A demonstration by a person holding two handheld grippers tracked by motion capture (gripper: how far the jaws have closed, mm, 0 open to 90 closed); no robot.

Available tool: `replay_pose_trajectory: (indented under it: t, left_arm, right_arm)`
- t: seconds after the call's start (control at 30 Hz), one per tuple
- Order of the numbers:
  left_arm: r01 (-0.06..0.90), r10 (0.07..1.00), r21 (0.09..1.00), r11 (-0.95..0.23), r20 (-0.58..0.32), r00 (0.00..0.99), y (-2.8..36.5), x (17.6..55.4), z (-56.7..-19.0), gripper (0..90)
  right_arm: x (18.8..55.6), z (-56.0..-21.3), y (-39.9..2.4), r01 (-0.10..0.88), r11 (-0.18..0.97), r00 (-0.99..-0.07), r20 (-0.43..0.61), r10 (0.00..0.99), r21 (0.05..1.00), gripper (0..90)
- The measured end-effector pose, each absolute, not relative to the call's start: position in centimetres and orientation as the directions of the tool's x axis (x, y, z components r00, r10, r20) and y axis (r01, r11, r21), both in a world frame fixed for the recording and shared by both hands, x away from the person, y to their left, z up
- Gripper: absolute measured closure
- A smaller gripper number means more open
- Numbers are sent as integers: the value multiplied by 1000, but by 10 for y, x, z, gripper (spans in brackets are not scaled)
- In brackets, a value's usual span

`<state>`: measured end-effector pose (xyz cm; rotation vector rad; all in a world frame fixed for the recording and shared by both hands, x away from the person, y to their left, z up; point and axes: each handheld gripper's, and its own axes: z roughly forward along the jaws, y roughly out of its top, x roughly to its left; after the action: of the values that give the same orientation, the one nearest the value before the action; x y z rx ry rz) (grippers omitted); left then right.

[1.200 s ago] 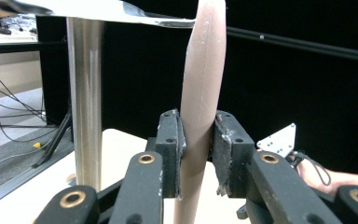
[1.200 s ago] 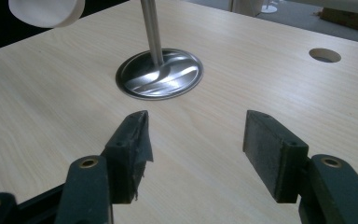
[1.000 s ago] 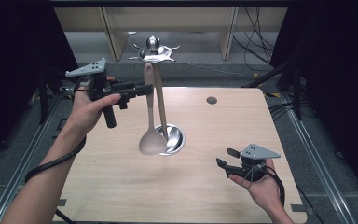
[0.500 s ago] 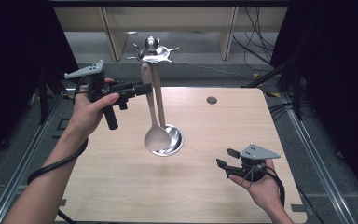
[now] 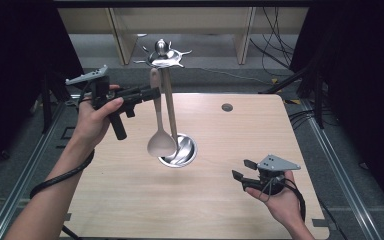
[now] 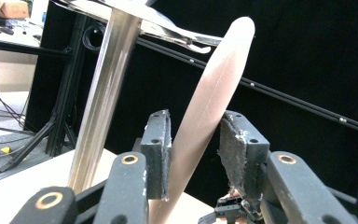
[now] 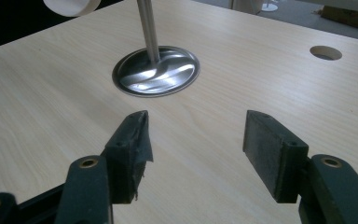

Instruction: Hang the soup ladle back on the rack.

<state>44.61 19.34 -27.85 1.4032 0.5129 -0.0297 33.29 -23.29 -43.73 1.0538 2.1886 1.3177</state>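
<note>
A pale wooden spoon (image 5: 161, 142) hangs bowl-down from a hook at the top of a steel utensil stand (image 5: 169, 105), whose round base (image 5: 182, 152) rests on the wooden table (image 5: 130, 200). My left gripper (image 5: 152, 95) is held level at the spoon's upper handle. In the left gripper view its jaws have just been opening, and the handle (image 6: 214, 93) stands loose between the pads of my left gripper (image 6: 193, 126), beside the stand's pole (image 6: 105, 93). My right gripper (image 5: 241, 169) rests open and empty low over the table's front right.
The right gripper view looks past my right gripper (image 7: 196, 126) at the stand's base (image 7: 156, 71), the spoon's bowl (image 7: 72, 5) and a round cable hole (image 7: 325, 52) in the table. Hooks (image 5: 180, 52) stick out around the stand's top. Dark frames and cables flank the table.
The spoon's bowl swung slightly right, then back left, and it now hangs straighter. The left gripper's jaws have spread around the handle. Both hands stayed in place.
</note>
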Motion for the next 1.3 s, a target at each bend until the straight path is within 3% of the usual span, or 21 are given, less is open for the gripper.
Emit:
replay_pose_trajectory:
  t: [0.27, 0.37, 0.6, 1.07, 1.23, 1.3]
  left_arm:
    - [318, 290, 908, 272, -392, 873, 198, 445, -274, 582]
    - [299, 324, 909, 290, -387, 863, 199, 445, -270, 607]
    - [264, 367, 926, 271, -352, 861, 199, 442, -268, 597]
    - [82, 614, 992, 100, -126, 779, 211, 415, -277, 444]
    - [55, 671, 998, 42, -69, 739, 218, 399, -292, 411]
    - [37, 687, 999, 10, -34, 726, 223, 394, -301, 393]
  right_arm:
    - [333, -438, -233, 396, 278, -649, 52, 759, 875, 413]
    - [331, -437, -231, 439, 264, -641, 93, 762, 858, 413]
    - [332, -437, -232, 421, 280, -650, 72, 756, 863, 413]
    - [333, -438, -233, 407, 274, -652, 68, 755, 871, 412]
    - [334, -437, -236, 389, 300, -652, 30, 758, 871, 412]
    - [332, -437, -234, 413, 282, -646, 61, 761, 866, 411]
